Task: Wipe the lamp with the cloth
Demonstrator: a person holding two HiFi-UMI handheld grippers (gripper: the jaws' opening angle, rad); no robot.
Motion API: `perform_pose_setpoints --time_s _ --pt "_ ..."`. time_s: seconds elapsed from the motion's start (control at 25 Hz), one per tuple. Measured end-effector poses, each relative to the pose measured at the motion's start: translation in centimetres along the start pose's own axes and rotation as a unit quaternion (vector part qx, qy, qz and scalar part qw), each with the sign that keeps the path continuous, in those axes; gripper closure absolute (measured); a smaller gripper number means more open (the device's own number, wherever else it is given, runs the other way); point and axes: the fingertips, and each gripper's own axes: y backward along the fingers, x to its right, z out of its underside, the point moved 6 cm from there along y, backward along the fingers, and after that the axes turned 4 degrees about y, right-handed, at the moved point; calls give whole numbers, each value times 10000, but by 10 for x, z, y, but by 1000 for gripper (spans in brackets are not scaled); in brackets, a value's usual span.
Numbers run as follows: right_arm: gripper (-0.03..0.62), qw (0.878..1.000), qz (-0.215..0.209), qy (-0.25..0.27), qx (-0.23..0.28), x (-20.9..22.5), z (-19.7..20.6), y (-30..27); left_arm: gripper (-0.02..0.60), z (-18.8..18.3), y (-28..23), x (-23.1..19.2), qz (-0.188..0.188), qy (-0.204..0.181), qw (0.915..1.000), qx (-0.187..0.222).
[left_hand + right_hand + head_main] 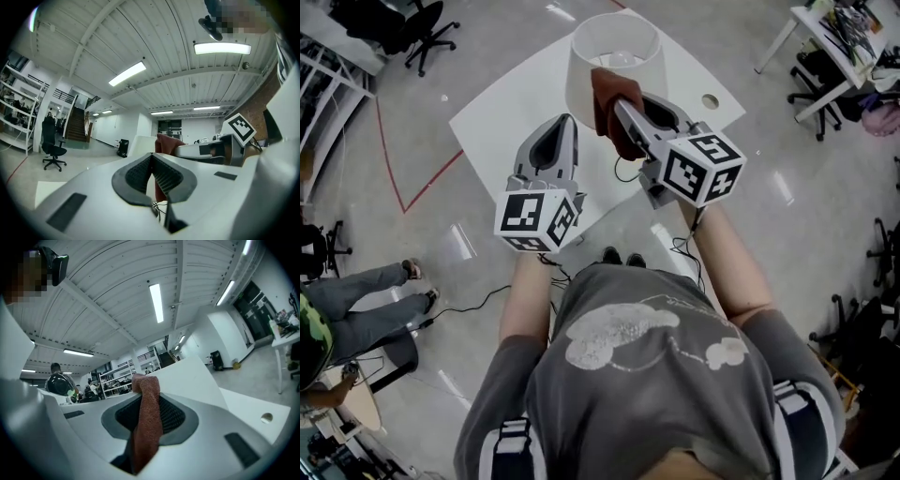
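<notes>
Since the lamp (581, 75) is what I'm meant to be cleaning, I'll start there. It sits up by the far corner of the white desk (506, 122), with a pale drum shade that's open on top and the bulb (622, 59) showing inside. My guess is the shade is light and thin-walled, so it'll dent or tip if I lean on it. I'd go with gentle strokes along the outside wall and no grabbing at the rim.

The reddish-brown cloth (609, 94) is soft and floppy. It's pinched in the right gripper (623, 111), bunched above the jaws with a tail hanging below them. From the head view it's up against the near side of the shade at the rim, though I can't swear it's actually touching.

In the right gripper view the cloth (146, 423) runs straight through the closed pads, and the shade (197, 376) is right behind it.

The left gripper (567, 120) hangs over the desk just beside the shade's near-left side, with its jaws pressed together on nothing. It could steady the base if the lamp wobbles.

Further out, a thin cable (628, 173) snakes toward the near edge, and there's a round grommet hole (710, 100) by the right corner.
</notes>
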Motion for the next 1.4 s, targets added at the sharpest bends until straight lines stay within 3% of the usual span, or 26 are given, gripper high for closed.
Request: perform_pose_setpoints --time_s 0.44,0.84,1.2,1.4 --pt "508 9991 177 -120 -365 19 48 20 574 42 -5 -4 97 3 9989 -463" --pt "508 9928 -245 -227 -1152 58 98 35 574 74 -12 25 -531 116 9968 -583" --pt "508 9869 -851 -173 -1363 72 91 49 574 83 -17 56 -981 138 9933 -598" --pt "508 9847 -1322 -122 -1128 68 66 55 574 64 -16 72 -1110 15 9932 -347"
